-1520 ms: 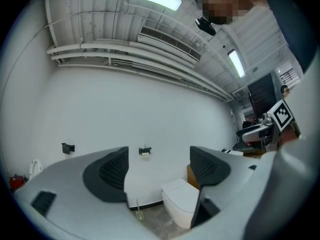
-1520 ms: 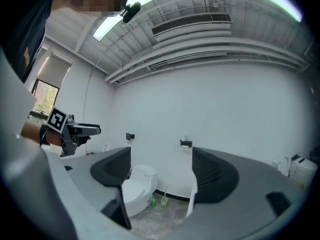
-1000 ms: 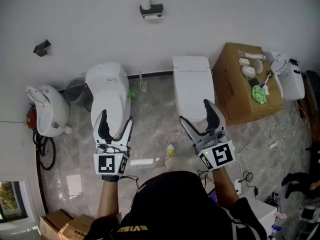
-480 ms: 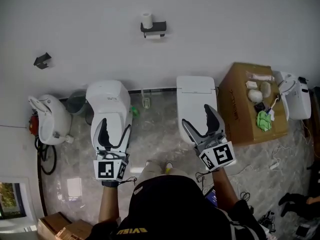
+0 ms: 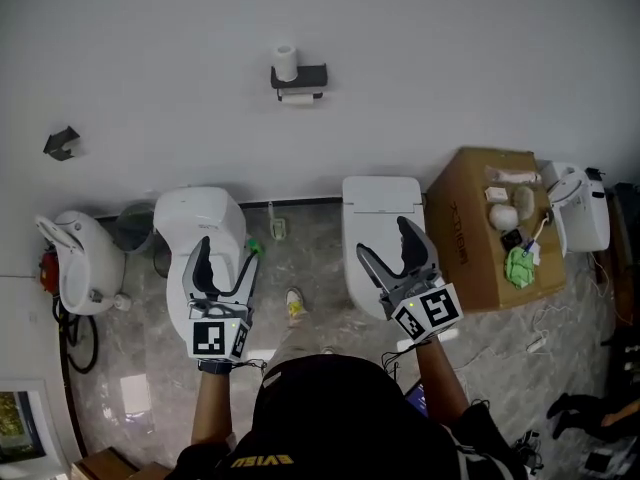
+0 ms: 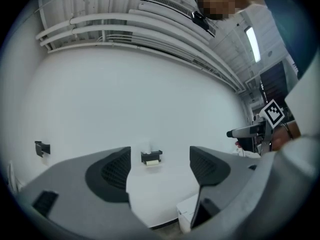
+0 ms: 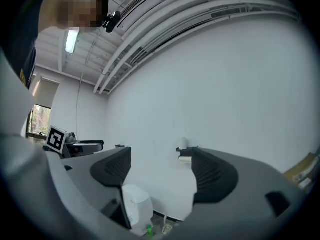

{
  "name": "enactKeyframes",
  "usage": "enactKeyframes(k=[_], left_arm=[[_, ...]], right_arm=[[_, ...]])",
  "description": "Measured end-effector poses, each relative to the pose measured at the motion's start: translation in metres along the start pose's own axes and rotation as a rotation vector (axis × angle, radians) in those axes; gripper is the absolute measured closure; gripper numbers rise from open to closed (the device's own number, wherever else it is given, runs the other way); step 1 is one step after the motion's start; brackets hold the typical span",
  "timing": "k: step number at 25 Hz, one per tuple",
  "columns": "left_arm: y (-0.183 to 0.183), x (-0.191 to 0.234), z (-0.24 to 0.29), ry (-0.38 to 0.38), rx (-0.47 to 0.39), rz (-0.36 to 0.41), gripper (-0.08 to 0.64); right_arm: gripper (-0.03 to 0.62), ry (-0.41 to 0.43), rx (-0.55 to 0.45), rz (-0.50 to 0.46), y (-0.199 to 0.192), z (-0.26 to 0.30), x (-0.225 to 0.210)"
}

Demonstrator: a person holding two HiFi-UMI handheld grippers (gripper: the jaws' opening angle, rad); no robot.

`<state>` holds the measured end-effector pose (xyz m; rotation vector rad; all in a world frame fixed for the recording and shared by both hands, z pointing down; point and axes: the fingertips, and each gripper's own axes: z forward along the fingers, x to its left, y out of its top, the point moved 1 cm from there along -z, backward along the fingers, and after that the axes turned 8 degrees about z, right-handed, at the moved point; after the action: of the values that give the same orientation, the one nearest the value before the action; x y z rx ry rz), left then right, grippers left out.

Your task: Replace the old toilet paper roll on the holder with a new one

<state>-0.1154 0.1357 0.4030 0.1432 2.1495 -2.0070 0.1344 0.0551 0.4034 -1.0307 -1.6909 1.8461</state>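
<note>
White wall (image 5: 470, 38) over a marbled floor (image 5: 310, 240), fixtures ranged along its foot. Entries as I read them off the feed:

1. holder (image 5: 300, 75): dark bracket fixed to the wall, straight ahead of both grippers, above them and well apart from each.
2. upright roll (image 5: 286, 62): stands on end on top of the holder; I take it for the new one.
3. old roll (image 5: 297, 97): pale, slung under the bracket, long axis level and running along the wall. It is too small to tell how much paper is left.
4. left gripper (image 5: 226, 258): fingers spread, nothing between them. Its own view frames the holder in the gap, nearly centred.
5. right gripper (image 5: 386, 240): fingers spread, empty. In its view the holder sits against the inner edge of one finger, off centre.
6. left toilet (image 5: 200, 218), right toilet (image 5: 380, 203), cardboard box (image 5: 465, 238): below the reach, not in its way.

Judgement: no reach has begun. The holder lies a little to the left of the midline between the grippers, so the left is nearer and better lined up. A grip on the old roll would want the fingers closing across that level axis.
</note>
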Motion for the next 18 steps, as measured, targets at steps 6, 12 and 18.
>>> enactKeyframes(k=[6,12,18], left_arm=[[-0.004,0.046,0.068,-0.031,-0.027,-0.036,0.183],[-0.026,0.099,0.131,-0.061,-0.026,-0.049,0.183],[-0.040,0.126,0.187,-0.100,-0.018,-0.065,0.183]], right_arm=[[0.218,-0.021,0.030,-0.030,0.007,0.081,-0.030],[0.218,-0.049,0.064,-0.091,0.005,0.157,-0.053],[0.218,-0.068,0.070,-0.026,0.002,0.208,-0.081]])
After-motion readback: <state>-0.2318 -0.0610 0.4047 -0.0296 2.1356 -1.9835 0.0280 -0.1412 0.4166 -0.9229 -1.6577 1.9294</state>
